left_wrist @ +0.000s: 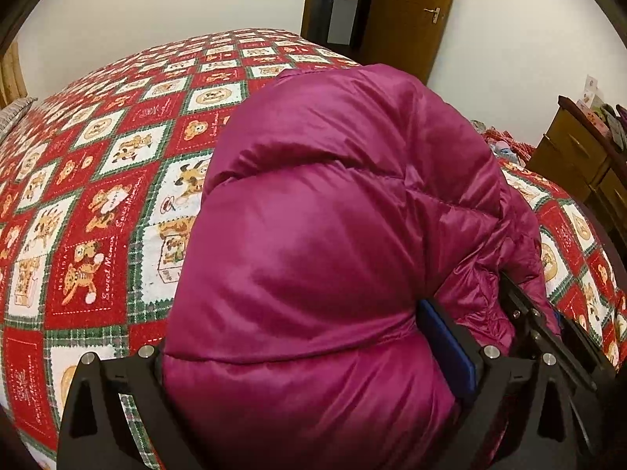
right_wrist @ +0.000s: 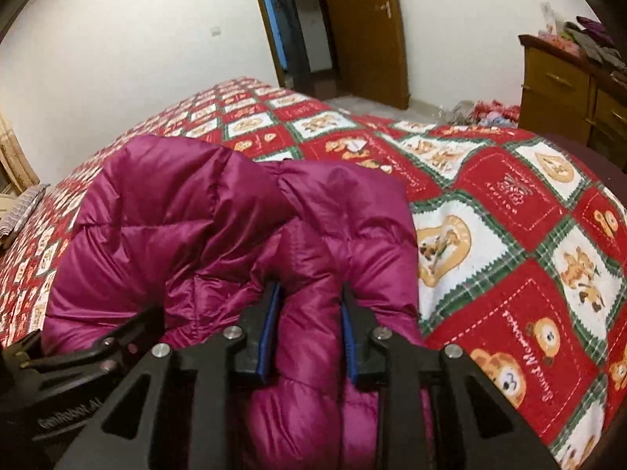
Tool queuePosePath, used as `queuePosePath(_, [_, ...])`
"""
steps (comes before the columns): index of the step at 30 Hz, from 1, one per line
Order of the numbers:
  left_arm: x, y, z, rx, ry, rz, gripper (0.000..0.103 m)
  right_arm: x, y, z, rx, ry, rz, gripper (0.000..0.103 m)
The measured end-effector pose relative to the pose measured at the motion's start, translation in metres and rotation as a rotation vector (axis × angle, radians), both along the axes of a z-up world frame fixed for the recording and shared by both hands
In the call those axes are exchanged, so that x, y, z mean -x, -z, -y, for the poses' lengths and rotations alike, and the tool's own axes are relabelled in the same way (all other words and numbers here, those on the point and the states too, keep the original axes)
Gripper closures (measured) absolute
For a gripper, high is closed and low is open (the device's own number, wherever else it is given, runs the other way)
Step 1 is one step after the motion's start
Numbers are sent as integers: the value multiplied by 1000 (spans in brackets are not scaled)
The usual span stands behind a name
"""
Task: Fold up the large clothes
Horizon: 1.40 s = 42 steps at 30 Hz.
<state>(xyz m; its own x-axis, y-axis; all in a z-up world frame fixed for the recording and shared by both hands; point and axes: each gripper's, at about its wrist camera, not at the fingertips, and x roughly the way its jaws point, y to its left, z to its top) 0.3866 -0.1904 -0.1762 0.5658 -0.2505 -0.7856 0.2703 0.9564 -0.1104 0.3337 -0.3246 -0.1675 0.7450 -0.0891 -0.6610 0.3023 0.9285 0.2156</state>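
So there's this big puffy magenta down jacket [left_wrist: 313, 235] bunched up on the bed, sitting on a red, white and green checked bedspread [left_wrist: 98, 196] covered in little cartoon bears. The jacket isn't flat at all, it's heaped into a fat shiny mound near the closer edge of the bed.

Both grabbers are buried in it. The right gripper [right_wrist: 309, 313] has its two black fingers with the blue pads [right_wrist: 347, 337] pinched in on a thick roll of the quilted fabric, and the stuffing bulges out on both sides of them, so that one's clearly clamped on the jacket. The left gripper [left_wrist: 305, 368] has a huge puffy fold stuffed between its fingers. From its own camera I can only see one blue pad [left_wrist: 443, 344] pressed right up against the fabric; the other finger is hidden behind the bulge, but the fold fills the whole gap, so it looks like it's grasping the jacket too.

In the right camera view, the left tool's black frame pokes in at the lower left, touching the jacket.

Background stuff: a brown wooden door [right_wrist: 364, 31] standing open, white walls, and a wooden dresser [right_wrist: 564, 90] off to the right with some clutter piled on top.
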Motion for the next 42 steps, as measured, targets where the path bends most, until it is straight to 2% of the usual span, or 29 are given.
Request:
queuePosePath(4, [11,-12,1,-57,33,20,2,6,2,0,2,3,41,74])
queuePosePath(9, [50,-41,-7,-124,19,167,2,12,0,-4,34,10,46,75])
queuePosePath(13, [50,-27,-10,-138,12,146,2,10,-2,-3,38,9,28,75])
queuePosePath(17, [43,-16,-10,-142,17,128,2,12,-14,-12,105,-10,-52,71])
queuePosePath(18, [44,-17,-10,-141,13,122,2,19,-21,-14,117,-13,-61,70])
queuePosePath(22, [55,-25,-9,-151,7,126,2,68,-44,-22,92,17,10,70])
queuePosePath(26, [80,-36,-12,-162,26,181,2,109,-42,-23,25,57,30,70])
queuePosePath(27, [86,-38,-15,-162,30,189,2,120,-39,-24,0,68,27,69])
queuePosePath(29, [96,-39,-19,-155,29,194,2,132,-36,-28,-17,91,21,52])
queuePosePath(36, [125,-35,-37,-110,16,150,2,164,-30,-36,7,97,2,48])
queuePosePath(38, [137,-35,-41,-113,25,153,2,171,-26,-36,1,110,-6,36])
queuePosePath(40, [150,-34,-44,-134,31,160,2,180,-24,-40,-8,113,-15,30])
queuePosePath(42, [166,-32,-49,-160,37,179,2,188,-22,-45,-14,107,-20,28])
